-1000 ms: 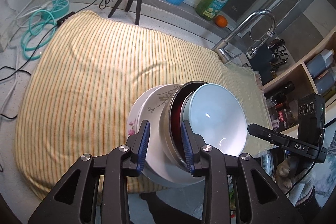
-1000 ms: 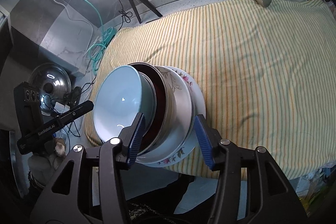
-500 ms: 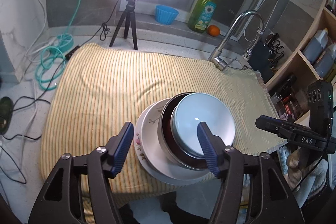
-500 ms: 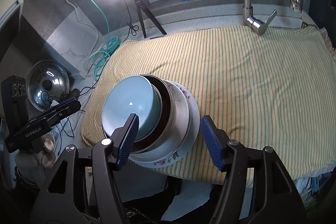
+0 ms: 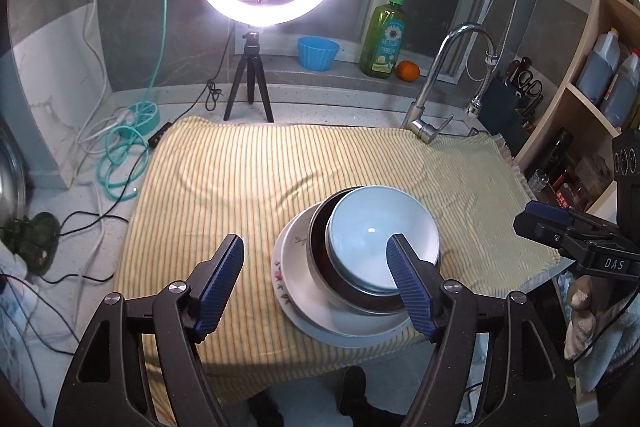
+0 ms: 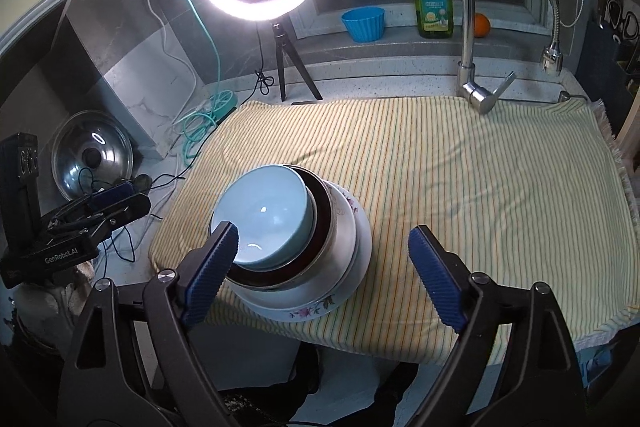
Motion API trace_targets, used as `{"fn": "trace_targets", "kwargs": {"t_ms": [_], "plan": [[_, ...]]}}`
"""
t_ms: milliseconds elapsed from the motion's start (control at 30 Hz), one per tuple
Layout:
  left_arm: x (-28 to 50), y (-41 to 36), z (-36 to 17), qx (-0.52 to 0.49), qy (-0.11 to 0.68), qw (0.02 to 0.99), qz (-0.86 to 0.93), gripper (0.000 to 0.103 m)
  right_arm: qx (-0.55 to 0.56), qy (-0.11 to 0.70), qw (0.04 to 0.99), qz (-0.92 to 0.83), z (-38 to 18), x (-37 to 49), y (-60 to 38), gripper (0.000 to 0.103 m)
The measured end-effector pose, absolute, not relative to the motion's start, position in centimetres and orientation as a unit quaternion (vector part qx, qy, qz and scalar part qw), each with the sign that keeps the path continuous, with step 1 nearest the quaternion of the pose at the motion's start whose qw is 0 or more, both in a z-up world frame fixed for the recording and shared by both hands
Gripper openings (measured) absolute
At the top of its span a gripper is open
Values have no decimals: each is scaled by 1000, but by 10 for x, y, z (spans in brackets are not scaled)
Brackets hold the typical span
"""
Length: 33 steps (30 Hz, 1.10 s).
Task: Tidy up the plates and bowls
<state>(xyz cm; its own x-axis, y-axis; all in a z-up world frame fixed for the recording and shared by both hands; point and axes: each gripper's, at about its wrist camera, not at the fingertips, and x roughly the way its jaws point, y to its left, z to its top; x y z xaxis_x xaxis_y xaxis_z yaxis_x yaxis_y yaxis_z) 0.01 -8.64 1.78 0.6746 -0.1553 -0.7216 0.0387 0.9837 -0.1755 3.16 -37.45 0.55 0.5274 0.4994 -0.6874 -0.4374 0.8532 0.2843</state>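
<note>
A stack of dishes rests on the yellow striped cloth (image 5: 248,187) near its front edge. A light blue bowl (image 5: 380,235) sits on top, inside a dark metal-rimmed bowl (image 5: 318,259). Under them is a white bowl (image 6: 344,231) on a floral plate (image 5: 288,275). My left gripper (image 5: 314,243) hovers above the stack's near left side. Its jaws are opening, and the pads touch nothing. My right gripper (image 6: 323,231) hovers over the stack's near right side, also opening with nothing pressed. Each view shows the other gripper at its edge: the right gripper (image 5: 560,227) and the left gripper (image 6: 100,203).
A ring light on a tripod (image 5: 250,83) stands behind the cloth. A blue cup (image 5: 318,53), a green soap bottle (image 5: 386,35) and an orange (image 5: 408,71) sit on the sill. A faucet (image 6: 472,67) rises at the back right. Cables (image 5: 120,163) and a pot lid (image 6: 92,159) lie left.
Both grippers have let go of the stack's rims, spread their jaws wide, and lifted up and back. The stack stays in place on the cloth.
</note>
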Motion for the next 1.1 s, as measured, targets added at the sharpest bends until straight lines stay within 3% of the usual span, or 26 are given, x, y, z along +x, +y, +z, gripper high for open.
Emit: {"fn": "trace_targets", "kwargs": {"t_ms": [200,1100], "plan": [[-6,-92,19,-58,401,913,-44,74,50,400,876,263,7,27,-379,95],[-3,-93,21,-62,408,911,-27,74,48,404,875,263,3,30,-377,95]]}}
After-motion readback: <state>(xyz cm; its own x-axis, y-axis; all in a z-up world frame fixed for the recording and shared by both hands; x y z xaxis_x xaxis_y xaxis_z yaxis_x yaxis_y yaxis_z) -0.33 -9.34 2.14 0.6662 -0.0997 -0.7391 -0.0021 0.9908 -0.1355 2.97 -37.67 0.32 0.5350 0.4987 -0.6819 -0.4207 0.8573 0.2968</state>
